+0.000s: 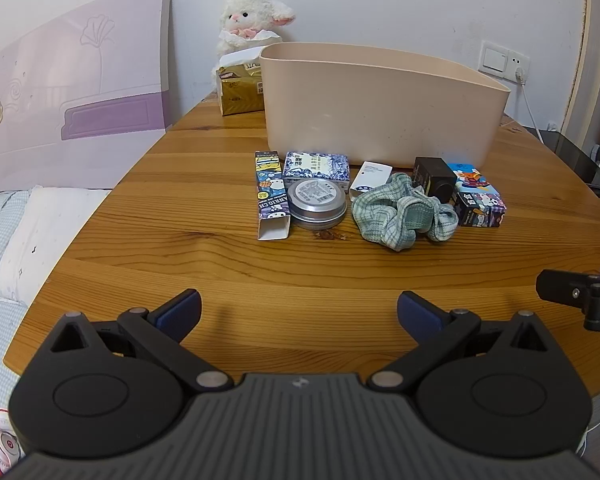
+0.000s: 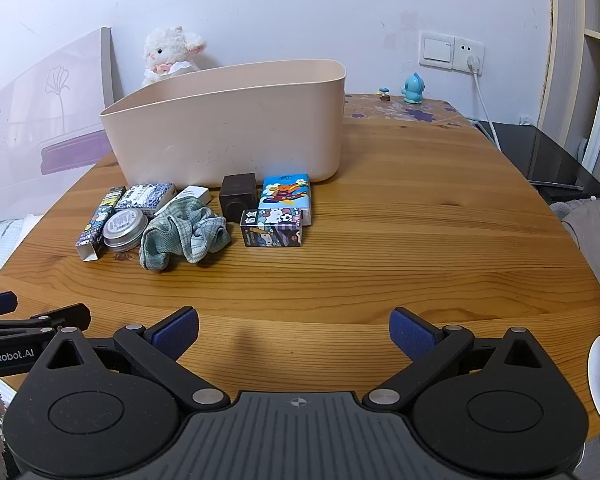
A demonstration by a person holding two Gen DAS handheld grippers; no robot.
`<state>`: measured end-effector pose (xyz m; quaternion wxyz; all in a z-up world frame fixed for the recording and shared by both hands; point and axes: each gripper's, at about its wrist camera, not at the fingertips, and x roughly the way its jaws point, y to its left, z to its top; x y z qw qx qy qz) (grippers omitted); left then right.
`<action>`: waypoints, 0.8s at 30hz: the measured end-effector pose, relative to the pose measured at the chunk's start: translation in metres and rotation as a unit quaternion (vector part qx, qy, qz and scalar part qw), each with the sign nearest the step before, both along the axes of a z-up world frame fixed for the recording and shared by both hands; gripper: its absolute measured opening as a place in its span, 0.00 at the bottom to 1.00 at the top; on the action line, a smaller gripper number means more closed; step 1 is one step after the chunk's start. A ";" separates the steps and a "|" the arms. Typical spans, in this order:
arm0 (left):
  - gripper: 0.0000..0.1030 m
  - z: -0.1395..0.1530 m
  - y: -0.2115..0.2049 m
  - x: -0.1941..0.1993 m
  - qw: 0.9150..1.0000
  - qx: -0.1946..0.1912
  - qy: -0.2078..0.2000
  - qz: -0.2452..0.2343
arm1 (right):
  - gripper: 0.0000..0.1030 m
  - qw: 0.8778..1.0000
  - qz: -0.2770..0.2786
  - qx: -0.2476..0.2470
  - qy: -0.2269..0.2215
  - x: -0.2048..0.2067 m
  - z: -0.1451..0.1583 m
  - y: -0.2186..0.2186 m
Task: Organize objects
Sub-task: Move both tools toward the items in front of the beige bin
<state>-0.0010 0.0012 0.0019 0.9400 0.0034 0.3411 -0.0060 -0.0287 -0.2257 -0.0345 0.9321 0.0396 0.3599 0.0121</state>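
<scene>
While both my left gripper (image 1: 299,312) and right gripper (image 2: 294,330) hover over the desk's (image 2: 400,240) near edge, jaws spread and holding nothing, small items sit mid-desk before the beige bin (image 2: 236,120): crumpled green checked cloth (image 2: 184,236), round silver tin (image 2: 125,227), cartoon-printed boxes (image 2: 278,216), black cube (image 2: 238,196).

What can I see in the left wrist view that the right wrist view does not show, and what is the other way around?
Only the left wrist view shows the gold tissue pack, the bed pillow and the red-and-white headphones.

Only the right wrist view shows the blue figurine and the black glass stand.

Both show the beige bin, the plush lamb, the round tin, the green scrunchie, and each open hand-held gripper, left and right.
</scene>
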 end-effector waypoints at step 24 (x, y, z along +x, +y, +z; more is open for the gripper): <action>1.00 0.002 -0.005 -0.001 1.000 0.005 -0.012 -0.004 | 1.00 1.000 -0.003 0.002 0.000 0.002 0.000 -0.001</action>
